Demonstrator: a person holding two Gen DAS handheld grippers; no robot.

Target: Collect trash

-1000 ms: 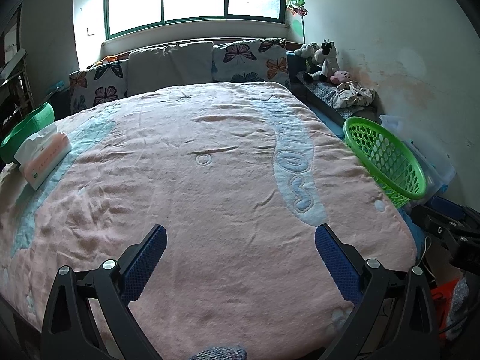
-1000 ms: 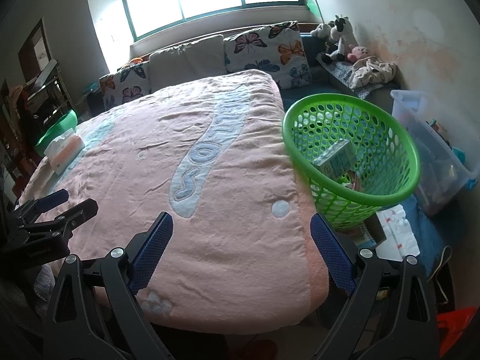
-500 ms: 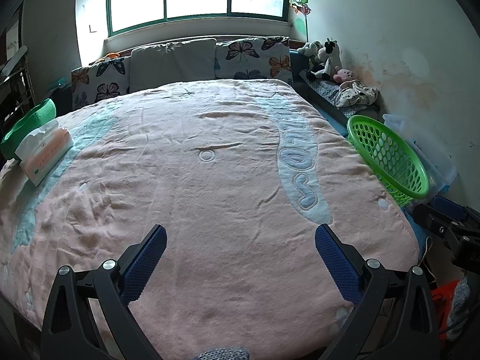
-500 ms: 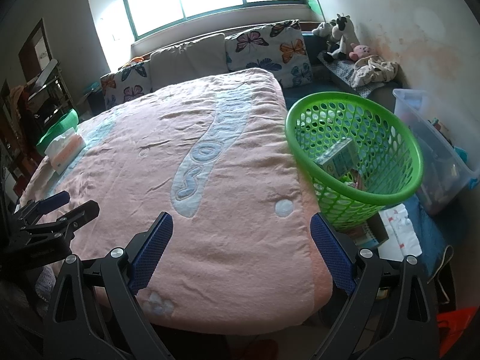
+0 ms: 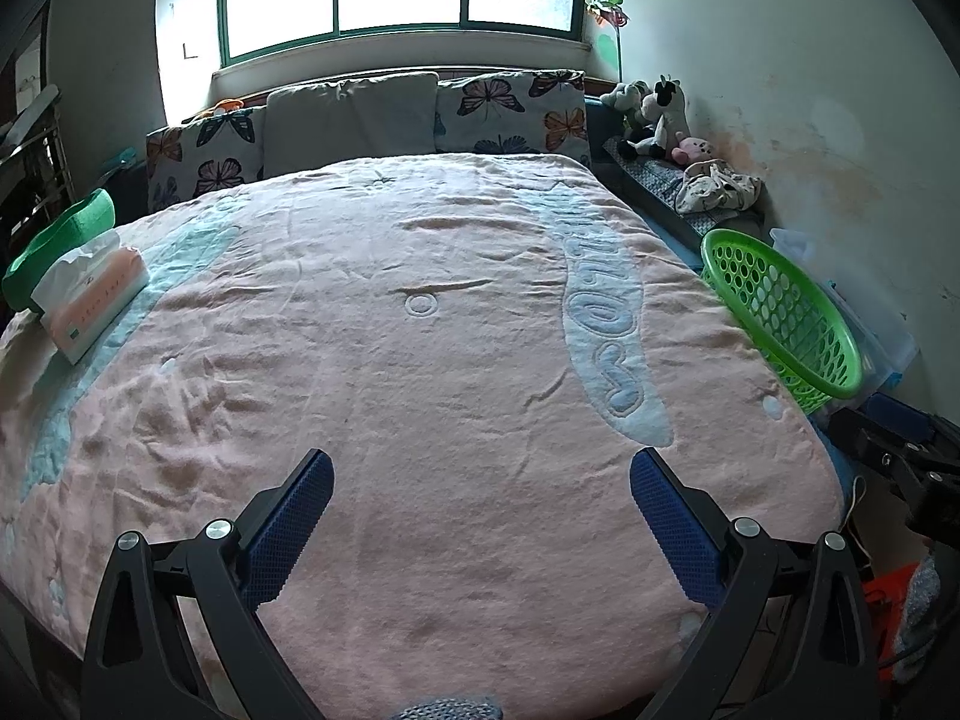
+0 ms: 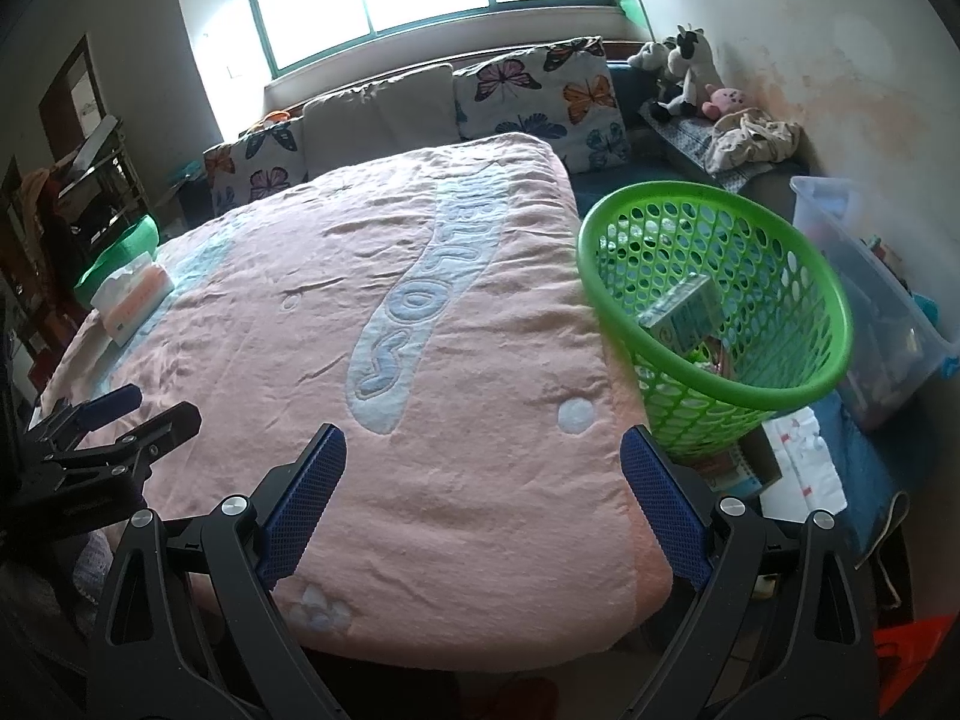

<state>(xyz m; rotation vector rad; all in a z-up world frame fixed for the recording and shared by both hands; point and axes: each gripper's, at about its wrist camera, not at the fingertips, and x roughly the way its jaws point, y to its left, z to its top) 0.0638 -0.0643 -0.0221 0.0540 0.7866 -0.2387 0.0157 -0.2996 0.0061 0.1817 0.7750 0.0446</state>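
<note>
A green mesh basket (image 6: 720,300) stands beside the bed's right edge, with a small carton (image 6: 681,315) and other scraps inside. It also shows in the left wrist view (image 5: 780,312). My left gripper (image 5: 480,510) is open and empty over the near end of the pink blanket (image 5: 420,330). My right gripper (image 6: 480,492) is open and empty over the blanket's near right corner, left of the basket. The left gripper also shows in the right wrist view (image 6: 108,426).
A tissue pack (image 5: 90,300) lies at the bed's left edge beside a green tub (image 5: 54,246). Pillows (image 5: 354,114) line the headboard. Stuffed toys (image 5: 654,114) and a clear storage bin (image 6: 870,300) sit along the right wall.
Both grippers have drawn back and risen slightly, so the bed and basket look a little farther off. Both stay open and empty.
</note>
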